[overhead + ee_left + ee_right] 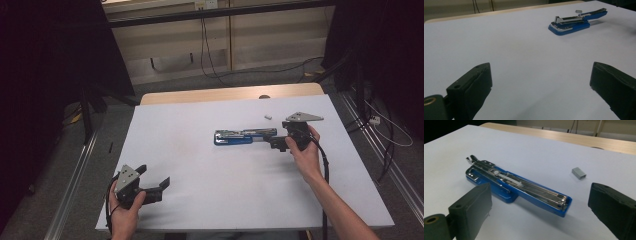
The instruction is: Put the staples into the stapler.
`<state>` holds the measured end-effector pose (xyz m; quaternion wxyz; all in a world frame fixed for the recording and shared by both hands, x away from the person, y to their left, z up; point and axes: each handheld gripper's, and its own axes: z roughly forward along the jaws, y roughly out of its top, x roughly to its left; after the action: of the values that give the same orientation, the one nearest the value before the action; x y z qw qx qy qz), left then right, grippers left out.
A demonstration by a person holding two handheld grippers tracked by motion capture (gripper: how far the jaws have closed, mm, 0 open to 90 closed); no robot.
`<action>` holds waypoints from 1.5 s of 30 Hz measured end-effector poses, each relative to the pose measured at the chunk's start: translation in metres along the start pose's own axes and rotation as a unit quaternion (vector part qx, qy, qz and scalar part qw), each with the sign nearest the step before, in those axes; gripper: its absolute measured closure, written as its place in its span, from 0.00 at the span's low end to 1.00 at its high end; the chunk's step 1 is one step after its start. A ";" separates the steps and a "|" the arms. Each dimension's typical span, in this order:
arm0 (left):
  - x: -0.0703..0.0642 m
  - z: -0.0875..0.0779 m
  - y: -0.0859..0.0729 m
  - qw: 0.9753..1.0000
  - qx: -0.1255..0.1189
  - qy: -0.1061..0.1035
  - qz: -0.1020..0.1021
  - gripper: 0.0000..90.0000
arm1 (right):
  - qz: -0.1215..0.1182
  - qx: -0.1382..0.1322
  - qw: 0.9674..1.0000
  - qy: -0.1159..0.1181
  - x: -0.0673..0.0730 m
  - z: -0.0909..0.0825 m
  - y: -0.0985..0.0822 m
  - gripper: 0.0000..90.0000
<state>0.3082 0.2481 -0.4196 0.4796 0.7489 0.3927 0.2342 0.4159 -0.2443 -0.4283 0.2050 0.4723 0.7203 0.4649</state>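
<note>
A blue stapler lies swung open and flat on the white table, its metal staple channel facing up. My right gripper is at the stapler's right end and points left along it. In the right gripper view the stapler's blue top arm reaches in between the wide-open jaws of that gripper, and neither pad touches it. A small grey block of staples lies just beyond. My left gripper is open and holds nothing near the table's front left corner, facing the distant stapler.
A wooden strip borders the table's far edge. Cables trail over the floor behind, and dark curtains hang at both sides. Metal rails run along the floor to the left and right of the table.
</note>
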 end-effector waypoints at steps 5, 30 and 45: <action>-0.003 0.002 0.004 1.000 -0.005 -0.002 0.004 0.04 | -0.018 0.026 1.000 0.000 -0.002 0.004 0.011 0.04; -0.003 0.010 0.005 0.999 0.011 -0.026 0.016 0.05 | -0.047 0.071 0.996 0.016 -0.015 0.034 0.043 0.07; -0.003 0.010 0.005 0.999 0.015 -0.029 0.021 0.05 | -0.034 0.086 0.996 -0.001 -0.039 0.046 0.056 0.16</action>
<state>0.3155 0.2386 -0.4191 0.4747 0.7704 0.3663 0.2165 0.4958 -0.2491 -0.4076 0.1803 0.4634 0.7731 0.3937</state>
